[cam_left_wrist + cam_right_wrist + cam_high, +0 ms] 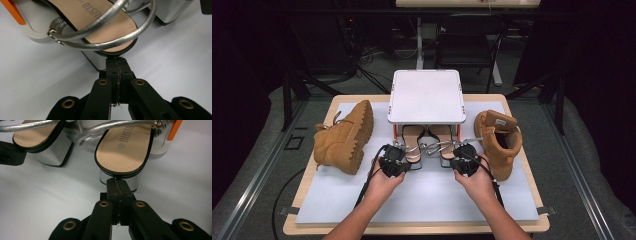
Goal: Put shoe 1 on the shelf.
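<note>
While both our left gripper (117, 60) and right gripper (118, 180) sit pressed together at the heels of the silver-strapped, tan-insoled sandals (427, 142) under the white shelf (426, 95), we judge spreading the jaws comes next.

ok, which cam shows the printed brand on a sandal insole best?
Right gripper view: the lettering on the sandal ahead of the shut right gripper faces the camera. In the left gripper view a silver strap cuts across the other sandal's print. In the high view, the insoles are too small to read.
</note>
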`<action>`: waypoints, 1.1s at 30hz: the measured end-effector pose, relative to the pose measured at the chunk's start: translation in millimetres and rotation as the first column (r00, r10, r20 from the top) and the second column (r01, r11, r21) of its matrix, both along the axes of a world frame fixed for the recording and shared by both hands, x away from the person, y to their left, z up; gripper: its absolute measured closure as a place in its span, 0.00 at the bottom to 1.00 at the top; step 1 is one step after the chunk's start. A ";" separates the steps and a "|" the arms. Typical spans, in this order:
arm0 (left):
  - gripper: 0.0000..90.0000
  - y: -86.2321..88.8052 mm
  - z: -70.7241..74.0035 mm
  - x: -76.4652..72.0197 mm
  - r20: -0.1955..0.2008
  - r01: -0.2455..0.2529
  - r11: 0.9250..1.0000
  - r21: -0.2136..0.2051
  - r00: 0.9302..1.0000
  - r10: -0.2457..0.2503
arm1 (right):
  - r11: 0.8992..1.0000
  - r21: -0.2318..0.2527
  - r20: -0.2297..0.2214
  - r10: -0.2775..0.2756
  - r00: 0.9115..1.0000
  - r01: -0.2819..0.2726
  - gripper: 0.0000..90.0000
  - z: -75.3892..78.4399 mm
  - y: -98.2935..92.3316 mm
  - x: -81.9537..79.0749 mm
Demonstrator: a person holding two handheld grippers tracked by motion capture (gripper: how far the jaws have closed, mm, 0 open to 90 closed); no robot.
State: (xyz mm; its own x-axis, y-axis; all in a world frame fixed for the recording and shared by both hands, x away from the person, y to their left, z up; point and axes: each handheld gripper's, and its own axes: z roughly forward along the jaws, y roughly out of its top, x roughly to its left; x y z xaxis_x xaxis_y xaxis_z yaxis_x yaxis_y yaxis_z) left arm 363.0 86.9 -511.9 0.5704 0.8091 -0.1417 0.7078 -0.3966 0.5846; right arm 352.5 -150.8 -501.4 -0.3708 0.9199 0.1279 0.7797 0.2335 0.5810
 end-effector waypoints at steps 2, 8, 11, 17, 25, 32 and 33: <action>1.00 -1.8 -1.1 2.5 -0.010 -0.006 1.000 0.000 1.000 0.006 | 1.000 -0.003 -0.003 -0.017 1.000 0.017 1.00 -0.7 1.6 1.4; 1.00 -0.8 3.0 12.9 0.026 -0.062 0.998 0.028 0.998 0.061 | 0.999 -0.022 0.007 -0.036 0.999 0.036 1.00 -0.5 4.3 8.8; 1.00 3.5 5.0 19.9 -0.017 -0.063 0.998 0.002 0.998 0.063 | 0.999 0.006 0.005 -0.046 0.999 0.046 1.00 0.3 3.2 15.2; 1.00 1.1 3.0 15.8 0.017 -0.071 0.997 0.042 0.997 0.071 | 0.998 0.021 -0.004 -0.051 0.999 0.052 1.00 -1.3 7.3 22.9; 0.87 6.7 -7.1 15.0 0.019 -0.107 0.992 0.068 0.994 0.106 | 0.999 0.032 0.003 -0.034 0.999 0.034 0.95 -3.0 6.4 21.3; 0.70 6.4 -9.6 12.3 -0.051 -0.116 0.991 -0.062 0.992 0.113 | 0.999 -0.006 0.010 -0.040 0.999 0.041 0.88 -5.2 6.9 21.3; 0.71 3.5 -10.1 11.1 -0.027 -0.115 0.993 -0.031 0.993 0.115 | 0.999 -0.007 0.005 -0.034 0.999 0.034 0.87 -6.0 5.9 21.8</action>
